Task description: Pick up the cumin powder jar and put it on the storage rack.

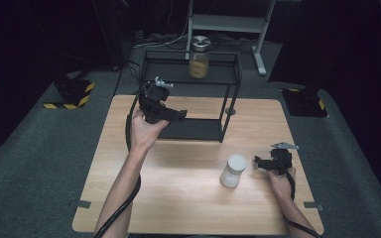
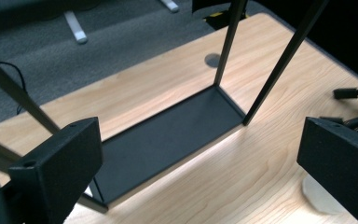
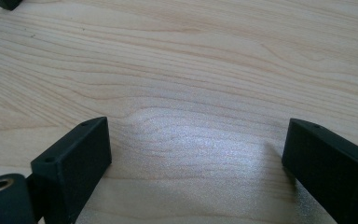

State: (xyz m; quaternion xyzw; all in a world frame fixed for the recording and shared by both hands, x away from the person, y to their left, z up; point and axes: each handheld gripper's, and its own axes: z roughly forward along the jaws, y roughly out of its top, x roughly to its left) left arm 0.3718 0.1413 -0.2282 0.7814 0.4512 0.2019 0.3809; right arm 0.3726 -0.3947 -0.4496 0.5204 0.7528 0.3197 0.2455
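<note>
A black two-tier shelf frame (image 1: 193, 94) stands at the back of the wooden table (image 1: 178, 198). On its top tier sits a glass jar (image 1: 198, 58) with brownish contents and a metal lid. A white lidded container (image 1: 233, 170) stands on the table at front right. My left gripper (image 1: 178, 115) hovers by the left end of the frame's lower plate (image 2: 168, 140); in the left gripper view (image 2: 198, 140) its jaws stand open and hold nothing. My right gripper (image 1: 259, 162) rests just right of the white container, apart from it, open (image 3: 198, 135) over bare wood.
Thin black posts (image 2: 279, 60) rise from the lower plate's corners. The white container's edge (image 2: 319, 198) shows behind the left gripper's right jaw. A round hole (image 2: 212, 59) marks the table behind the frame. Grey carpet (image 1: 39, 148) surrounds the table.
</note>
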